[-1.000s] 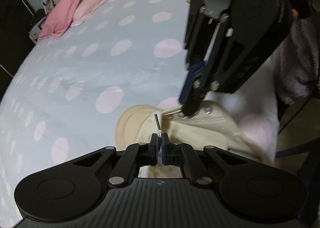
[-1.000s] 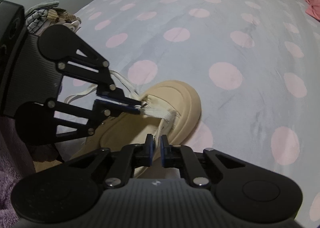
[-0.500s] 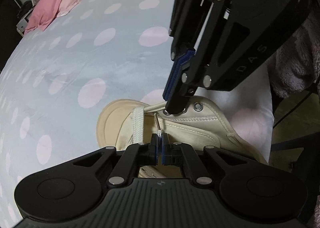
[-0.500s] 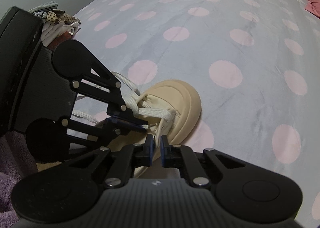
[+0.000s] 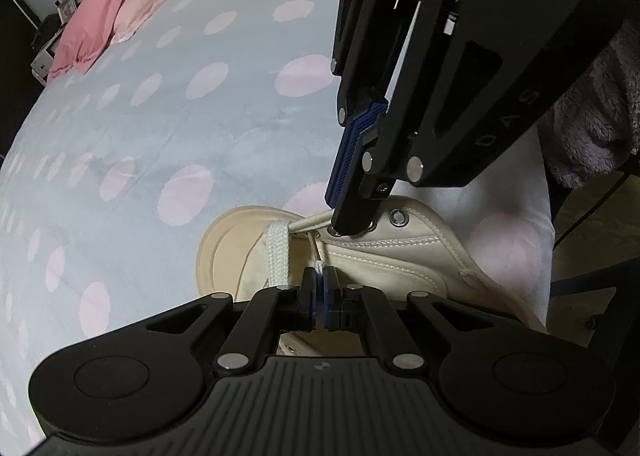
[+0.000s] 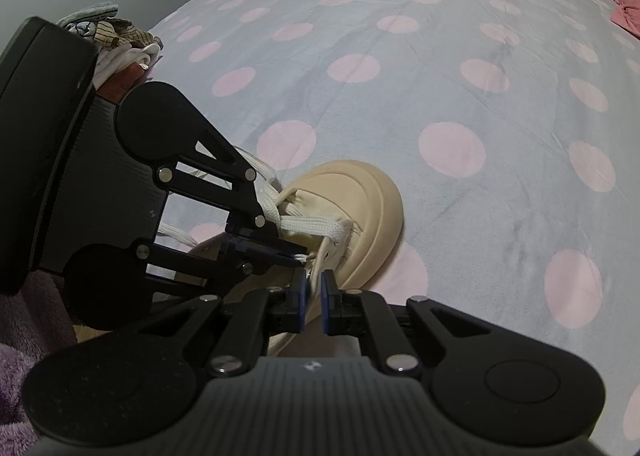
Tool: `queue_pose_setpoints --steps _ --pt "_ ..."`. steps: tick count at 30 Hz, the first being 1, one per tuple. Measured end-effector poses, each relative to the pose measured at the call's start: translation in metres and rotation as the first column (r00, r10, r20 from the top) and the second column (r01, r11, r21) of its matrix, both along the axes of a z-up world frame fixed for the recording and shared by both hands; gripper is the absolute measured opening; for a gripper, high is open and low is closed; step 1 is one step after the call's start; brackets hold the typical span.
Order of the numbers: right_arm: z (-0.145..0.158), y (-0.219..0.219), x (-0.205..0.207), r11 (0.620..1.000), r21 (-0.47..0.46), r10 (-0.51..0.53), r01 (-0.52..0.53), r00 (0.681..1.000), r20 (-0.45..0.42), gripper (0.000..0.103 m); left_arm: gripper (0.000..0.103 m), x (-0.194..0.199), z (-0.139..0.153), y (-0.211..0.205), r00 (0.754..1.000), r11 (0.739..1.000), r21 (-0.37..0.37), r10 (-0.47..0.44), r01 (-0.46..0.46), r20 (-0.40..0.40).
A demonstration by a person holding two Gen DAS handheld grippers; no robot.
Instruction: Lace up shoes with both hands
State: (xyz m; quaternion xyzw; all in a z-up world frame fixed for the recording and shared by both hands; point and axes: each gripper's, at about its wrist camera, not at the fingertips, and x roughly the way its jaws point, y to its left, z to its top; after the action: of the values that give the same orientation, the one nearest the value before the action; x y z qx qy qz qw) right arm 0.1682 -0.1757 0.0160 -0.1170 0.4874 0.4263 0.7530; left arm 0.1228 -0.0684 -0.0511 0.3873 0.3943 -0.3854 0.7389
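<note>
1. While I hold both tools over the cream shoe (image 5: pixel 400 256), it lies on the grey bedspread (image 5: pixel 160 135) with pink dots, toe cap pointing away from me.
2. My left gripper (image 5: pixel 319 288) is clamped on the lace tip (image 5: pixel 319 266); the thin aglet sticks up from between the blue pads toward an eyelet.
3. My right gripper (image 6: pixel 314 294) has its jaws nearly together with a narrow slit left. A strand of the white lace (image 6: pixel 312 225) runs up from that slit, but I cannot tell whether the pads pinch it.
4. Seen from my left tool, the right fingertips touch down on the eyelet row (image 5: pixel 398 217).
5. Pink cloth (image 5: pixel 92 31) lies far off.
</note>
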Motion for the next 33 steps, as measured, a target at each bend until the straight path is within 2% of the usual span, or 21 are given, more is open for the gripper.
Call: queue_pose_setpoints --steps 8,13,15,18,20,22,27,30,33 --pt "0.008 0.001 -0.004 0.999 0.005 0.043 -0.043 0.999 0.026 0.011 0.001 -0.005 0.008 -0.001 0.999 0.999 -0.032 -0.001 0.003 0.050" --pt "0.018 -0.004 -0.005 0.997 0.005 0.080 -0.081 0.992 0.094 0.011 0.001 -0.005 0.009 -0.002 0.998 0.999 -0.037 0.001 0.001 0.058" --pt "0.018 -0.006 -0.003 0.995 -0.022 0.095 -0.092 0.986 0.137 0.011 0.001 -0.003 0.008 -0.003 0.998 0.999 -0.040 0.004 -0.002 0.056" --pt "0.010 -0.002 -0.005 0.986 -0.109 0.150 -0.129 0.966 0.213 0.012 0.001 0.001 0.008 -0.004 0.999 0.999 -0.043 0.006 -0.003 0.053" --pt "0.002 0.004 -0.011 0.967 -0.173 0.227 -0.186 0.938 0.261 0.012 0.001 0.001 0.009 -0.005 0.998 0.999 -0.044 0.001 0.001 0.055" --pt "-0.005 0.011 -0.020 0.941 -0.230 0.315 -0.249 0.894 0.319 0.012 0.001 0.000 0.009 -0.005 0.998 0.999 -0.044 -0.002 0.004 0.056" --pt "-0.018 0.021 -0.041 0.851 -0.384 0.510 -0.358 0.740 0.439 0.012 0.001 0.001 0.009 -0.001 0.999 0.999 -0.049 -0.001 0.004 0.050" --pt "-0.025 0.024 -0.047 0.809 -0.441 0.575 -0.389 0.677 0.460 0.012 0.001 0.002 0.010 -0.002 0.999 0.999 -0.048 -0.002 0.005 0.050" --pt "-0.031 0.026 -0.046 0.788 -0.462 0.606 -0.407 0.648 0.462 0.011 0.001 0.002 0.009 -0.002 0.999 0.999 -0.044 -0.004 0.006 0.052"
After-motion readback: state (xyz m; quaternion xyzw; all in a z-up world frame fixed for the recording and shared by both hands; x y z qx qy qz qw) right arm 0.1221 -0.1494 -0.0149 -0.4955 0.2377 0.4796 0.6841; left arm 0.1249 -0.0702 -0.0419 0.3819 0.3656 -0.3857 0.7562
